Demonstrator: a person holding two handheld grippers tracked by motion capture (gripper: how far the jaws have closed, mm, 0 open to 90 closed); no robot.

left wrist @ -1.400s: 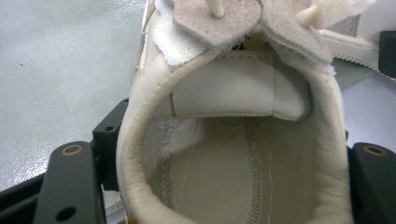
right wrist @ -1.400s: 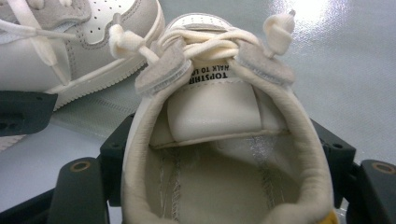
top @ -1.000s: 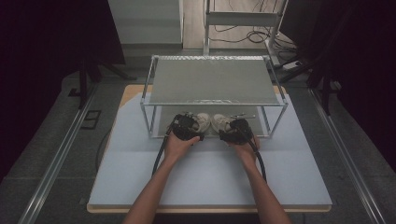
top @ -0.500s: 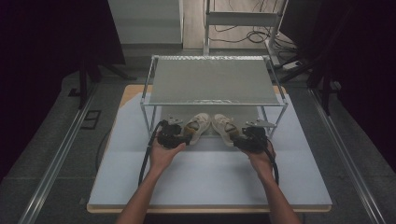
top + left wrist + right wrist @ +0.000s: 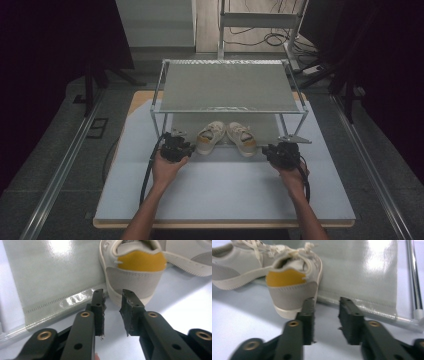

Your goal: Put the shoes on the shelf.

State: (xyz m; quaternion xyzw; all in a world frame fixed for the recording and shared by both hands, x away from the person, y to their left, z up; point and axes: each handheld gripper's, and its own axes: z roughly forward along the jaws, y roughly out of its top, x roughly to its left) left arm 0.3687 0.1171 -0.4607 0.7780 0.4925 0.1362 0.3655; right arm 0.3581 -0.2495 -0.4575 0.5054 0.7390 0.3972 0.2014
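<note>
A pair of pale sneakers with yellow heel tabs rests on the lower shelf of a metal rack (image 5: 227,85), heels toward me. The left shoe (image 5: 210,137) and the right shoe (image 5: 242,139) sit side by side. My left gripper (image 5: 175,147) is on the table left of the shoes. Its jaws have just been closing, and the left gripper (image 5: 112,293) holds nothing, with the left shoe's heel (image 5: 136,277) just ahead. My right gripper (image 5: 282,152) is right of the shoes. It has also been closing and the right gripper (image 5: 327,301) is empty, beside the right shoe's heel (image 5: 289,290).
The rack stands at the back of a white table (image 5: 225,190). Its shiny grey lower mat (image 5: 50,272) lies under the shoes. A thin rack leg (image 5: 414,277) stands to the right of my right gripper. Cables trail from both grippers.
Both grippers were close together at the shoes under the rack's front edge. They have since let go and drawn apart sideways and slightly back, leaving the shoes on the lower shelf.
</note>
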